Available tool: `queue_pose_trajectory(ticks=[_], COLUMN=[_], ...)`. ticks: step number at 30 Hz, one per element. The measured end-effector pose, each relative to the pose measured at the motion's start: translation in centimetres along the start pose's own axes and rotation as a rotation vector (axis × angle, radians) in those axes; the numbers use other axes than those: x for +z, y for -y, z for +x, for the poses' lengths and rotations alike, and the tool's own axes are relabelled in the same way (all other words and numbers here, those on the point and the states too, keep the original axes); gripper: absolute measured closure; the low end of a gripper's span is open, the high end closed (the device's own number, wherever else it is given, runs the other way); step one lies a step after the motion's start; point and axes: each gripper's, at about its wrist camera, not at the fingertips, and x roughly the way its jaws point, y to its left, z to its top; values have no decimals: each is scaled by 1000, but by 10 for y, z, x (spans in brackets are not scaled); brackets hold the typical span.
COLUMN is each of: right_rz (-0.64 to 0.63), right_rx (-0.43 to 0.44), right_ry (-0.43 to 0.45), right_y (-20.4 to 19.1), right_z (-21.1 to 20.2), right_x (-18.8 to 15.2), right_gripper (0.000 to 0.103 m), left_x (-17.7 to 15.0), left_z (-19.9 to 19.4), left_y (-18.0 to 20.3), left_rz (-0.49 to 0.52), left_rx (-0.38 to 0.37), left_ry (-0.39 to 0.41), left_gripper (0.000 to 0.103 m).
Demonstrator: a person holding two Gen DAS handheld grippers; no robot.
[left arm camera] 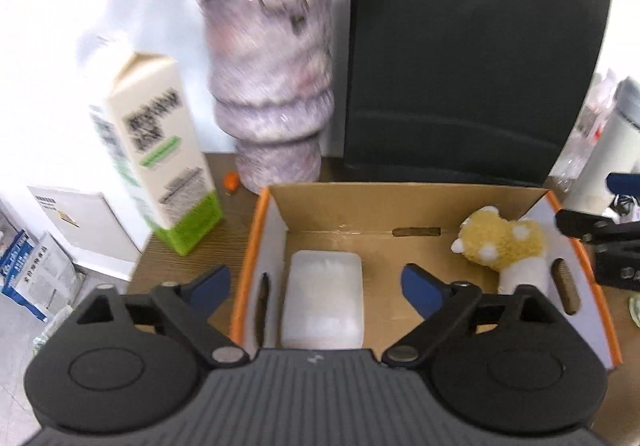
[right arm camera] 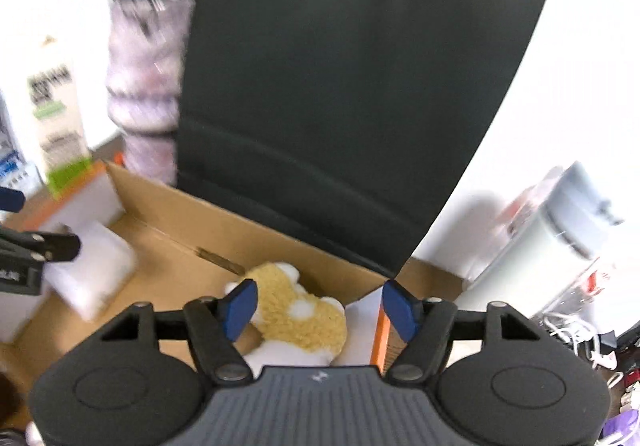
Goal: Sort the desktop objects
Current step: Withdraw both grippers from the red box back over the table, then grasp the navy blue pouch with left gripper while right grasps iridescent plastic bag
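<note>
Inside the cardboard box [left arm camera: 416, 206]: a white tissue pack [left arm camera: 322, 300] at the left end, long axis running away from the camera, and a fuzzy yellow-and-white plush toy [right arm camera: 298, 320] in the right corner. Outside, standing upright left of the box and nearer the left gripper [left arm camera: 316, 284]: a tall cream-and-green carton [left arm camera: 160, 150], probably next. Both the left and the right gripper [right arm camera: 318, 306] spread wide, holding nothing.

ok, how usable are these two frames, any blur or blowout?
Left wrist: vase and carton smeared by motion, box and plush fairly sharp, wall blown out white. Right wrist: blur everywhere, worst on the white block and kettle; fisheye bends the black bag edges in both.
</note>
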Motion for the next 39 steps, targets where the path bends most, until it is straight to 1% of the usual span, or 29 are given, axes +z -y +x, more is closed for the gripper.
queue_pose_trajectory(ticks=[2,4,6,8,9,11,12,14,15,16,17,20,22,24,27,29,30,32,34,37,39], right_rz=[1,-7,-6,10,19,25,32,54,66,82,102,152,173,188,251,272,276,256,228,195,182], right_rx=[14,22,33,48,61,101,116,140,153,173,191,196,179,124,51,22,14,21,10,-46,-92], right_ry=[45,88,128,161,176,215,233,265,280,292,303,311,338,363,354,356,350,325,338,356,380], right_y=[-2,-7,-12,-18,-22,-30,-33,-44,-47,-51,-57,-77,-93,-111,-132,-142,-145,-150,-156,-162,-163], right_z=[-32,-61,-95,-128,-142,-179,-193,-223,-235,-247,-258,-276,-288,-294,-293,-291,-289,-286,-285,-280,-277], right_x=[0,-2,-14,-28,-34,-62,-76,-112,-127,-145,-165,-214,-248,-280,-320,-345,-352,-360,-367,-366,-363], right_gripper=[29,23,21,20,18,12,7,5,2,0,0,0,0,0,0,0,0,0,0,0,0], left_x=[-7,-20,-42,-69,-88,-122,-147,-189,-214,-230,-250,-299,-328,-350,-370,-377,-378,-377,-378,-370,-358], left_z=[-18,-44,-76,-106,-125,-158,-176,-201,-211,-216,-220,-229,-230,-228,-227,-226,-225,-220,-213,-200,-190], left_y=[-9,-22,-34,-44,-50,-61,-66,-71,-72,-72,-71,-67,-62,-55,-46,-42,-40,-36,-35,-36,-41], left_rz=[-11,-52,-72,-33,-12,3,-1,-22,-30,-44,-60,-108,-127,-124,-89,-78,-69,-62,-63,-60,-71], left_rx=[3,11,1,-23,-31,-46,-62,-90,-101,-106,-102,-71,-33,-20,-45,-46,-56,-64,-63,-85,-104], left_ry=[9,26,80,135,168,225,263,317,334,342,340,346,340,318,314,304,302,302,287,254,246], left_gripper=[5,2,0,0,0,0,0,0,0,0,0,0,0,0,0,0,0,0,0,0,0])
